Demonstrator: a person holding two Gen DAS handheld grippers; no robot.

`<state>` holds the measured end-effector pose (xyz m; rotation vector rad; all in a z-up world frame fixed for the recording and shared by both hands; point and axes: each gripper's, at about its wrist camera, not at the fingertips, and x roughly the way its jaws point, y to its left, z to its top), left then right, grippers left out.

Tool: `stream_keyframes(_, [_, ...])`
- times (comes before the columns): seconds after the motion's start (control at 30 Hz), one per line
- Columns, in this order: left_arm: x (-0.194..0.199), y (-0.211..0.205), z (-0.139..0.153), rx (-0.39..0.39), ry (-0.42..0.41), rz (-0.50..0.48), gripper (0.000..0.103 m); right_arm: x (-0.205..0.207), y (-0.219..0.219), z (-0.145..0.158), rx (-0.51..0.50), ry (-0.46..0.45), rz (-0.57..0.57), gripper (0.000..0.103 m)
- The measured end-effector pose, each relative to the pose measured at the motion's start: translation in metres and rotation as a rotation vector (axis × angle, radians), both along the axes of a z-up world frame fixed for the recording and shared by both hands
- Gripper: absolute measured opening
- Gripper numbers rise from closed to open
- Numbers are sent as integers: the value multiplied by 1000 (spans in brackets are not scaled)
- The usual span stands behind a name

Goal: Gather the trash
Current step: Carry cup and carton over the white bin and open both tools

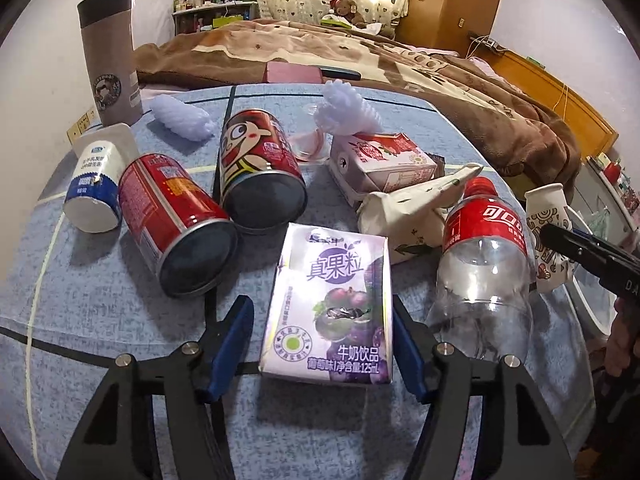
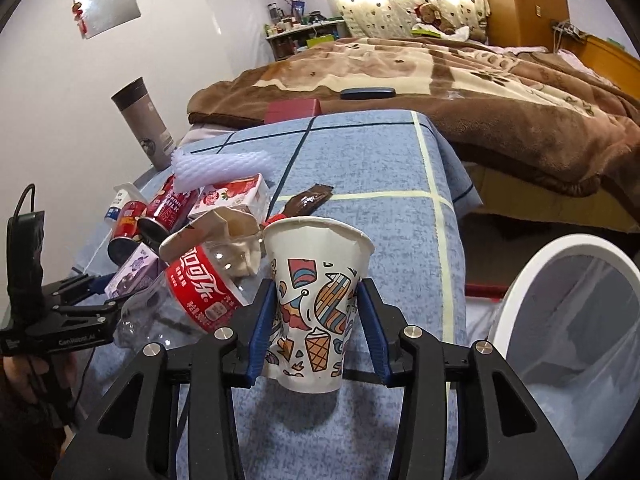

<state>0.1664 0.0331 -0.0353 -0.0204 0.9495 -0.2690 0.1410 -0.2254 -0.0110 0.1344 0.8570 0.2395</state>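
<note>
My left gripper (image 1: 324, 344) is open, its blue pads either side of a purple milk carton (image 1: 330, 308) lying on the blue cloth, apart from it. Two red cans (image 1: 176, 220) (image 1: 260, 168), a Coca-Cola bottle (image 1: 484, 268), a pink carton (image 1: 384, 164) and a crumpled paper cone (image 1: 408, 208) lie around it. My right gripper (image 2: 318, 332) is shut on a patterned paper cup (image 2: 316, 300), held upright and lifted above the table, its wall dented. The cup shows at the right in the left wrist view (image 1: 548, 224).
A white-rimmed bin with a clear bag (image 2: 568, 320) stands right of the table. A grey thermos (image 1: 110, 56) stands at the back left, with a white yogurt bottle (image 1: 96, 188) and foam nets (image 1: 180, 118) nearby. A bed with a brown blanket (image 2: 460, 92) lies behind.
</note>
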Motion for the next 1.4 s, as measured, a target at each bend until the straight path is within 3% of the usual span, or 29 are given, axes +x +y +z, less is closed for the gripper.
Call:
stream_keyframes(0.37, [-11, 6, 9, -23, -27, 36, 58, -6, 0, -2, 14, 1, -8, 43])
stream_keyframes(0.77, [-40, -6, 55, -45, -129, 21, 58, -22, -12, 18, 46, -45, -40, 43])
stream_keyframes(1.07, [-53, -61, 82, -55, -199, -89, 58, -51, -43, 42, 55, -123, -109, 43])
stream_keyframes(1.4, [-56, -152, 85, -40, -222, -237, 58, -77, -100, 48, 26, -144, -247, 43])
